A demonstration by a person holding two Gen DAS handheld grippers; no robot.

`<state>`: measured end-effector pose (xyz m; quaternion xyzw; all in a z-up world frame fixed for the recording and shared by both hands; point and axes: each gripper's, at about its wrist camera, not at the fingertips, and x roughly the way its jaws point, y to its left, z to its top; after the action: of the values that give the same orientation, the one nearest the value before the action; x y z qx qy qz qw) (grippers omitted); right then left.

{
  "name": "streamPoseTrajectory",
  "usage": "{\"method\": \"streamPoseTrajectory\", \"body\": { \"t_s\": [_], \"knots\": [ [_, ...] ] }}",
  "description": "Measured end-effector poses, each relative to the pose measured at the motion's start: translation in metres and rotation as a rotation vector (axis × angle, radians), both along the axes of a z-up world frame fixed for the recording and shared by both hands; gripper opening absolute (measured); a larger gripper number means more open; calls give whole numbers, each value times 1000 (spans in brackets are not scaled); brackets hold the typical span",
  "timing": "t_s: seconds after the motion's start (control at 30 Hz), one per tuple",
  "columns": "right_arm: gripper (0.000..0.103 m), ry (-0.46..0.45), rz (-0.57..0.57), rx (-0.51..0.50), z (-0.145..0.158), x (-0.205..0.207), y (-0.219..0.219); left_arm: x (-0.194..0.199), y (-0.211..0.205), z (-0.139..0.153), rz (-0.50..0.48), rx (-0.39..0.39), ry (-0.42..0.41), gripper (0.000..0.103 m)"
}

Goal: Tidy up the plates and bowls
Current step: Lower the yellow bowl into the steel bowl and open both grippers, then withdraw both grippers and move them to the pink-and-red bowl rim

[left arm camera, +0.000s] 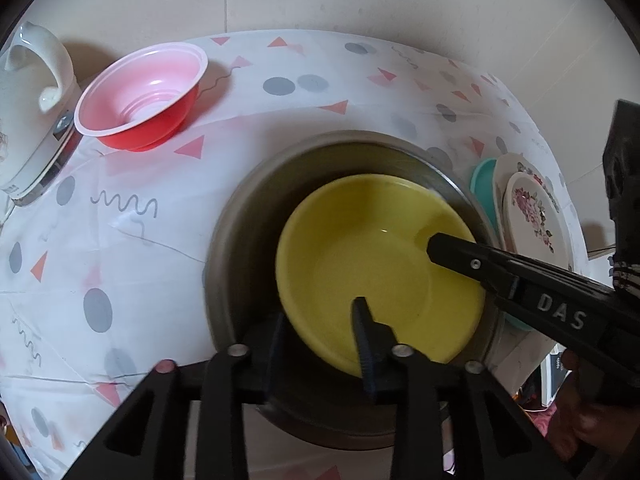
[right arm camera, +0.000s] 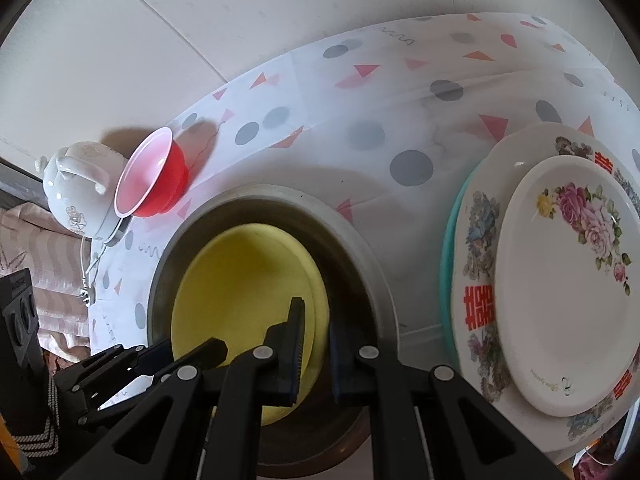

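At counter centre: yellow plastic bowl (left arm camera: pixel 380 264) nested in steel bowl (left arm camera: pixel 236 216). Left gripper (left arm camera: pixel 320 320) fingers released, straddling rim at 6 o'clock. Right gripper (right arm camera: pixel 316 344) fingers clenched on rim. Light, stiff, slippery; pinch rim.

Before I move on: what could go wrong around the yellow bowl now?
Only the right claw pinches the yellow bowl; the left claw stands open around its rim, so lifting may tip it against the steel bowl. The plate stack sits close beside; a sideways swing could knock it.
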<state>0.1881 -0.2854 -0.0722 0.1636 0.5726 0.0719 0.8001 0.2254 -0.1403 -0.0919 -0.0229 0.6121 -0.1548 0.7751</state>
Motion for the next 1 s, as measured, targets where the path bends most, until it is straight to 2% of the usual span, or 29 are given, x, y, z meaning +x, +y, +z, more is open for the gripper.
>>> {"method": "streamPoseTrajectory", "body": {
  "t_s": [0.03,0.2,0.3,0.63,0.83,1.0],
  "knots": [
    [11,1,-1,1,-1,0,0,0,-1,1,-2,-5,-1,48],
    [11,2,2,-13,-2,1,3,-5,-5,13,-21,10,-35,67],
    [11,1,-2,-10,-3,1,3,-6,-3,19,-27,29,-61,67],
    [11,2,-19,-17,-3,1,3,-9,13,29,15,-17,-81,67],
    [11,-36,-6,-77,6,1,6,-9,20,29,49,-26,-76,67],
    [11,-78,-12,-111,15,1,5,-9,24,35,64,-26,-104,67]
  ]
}}
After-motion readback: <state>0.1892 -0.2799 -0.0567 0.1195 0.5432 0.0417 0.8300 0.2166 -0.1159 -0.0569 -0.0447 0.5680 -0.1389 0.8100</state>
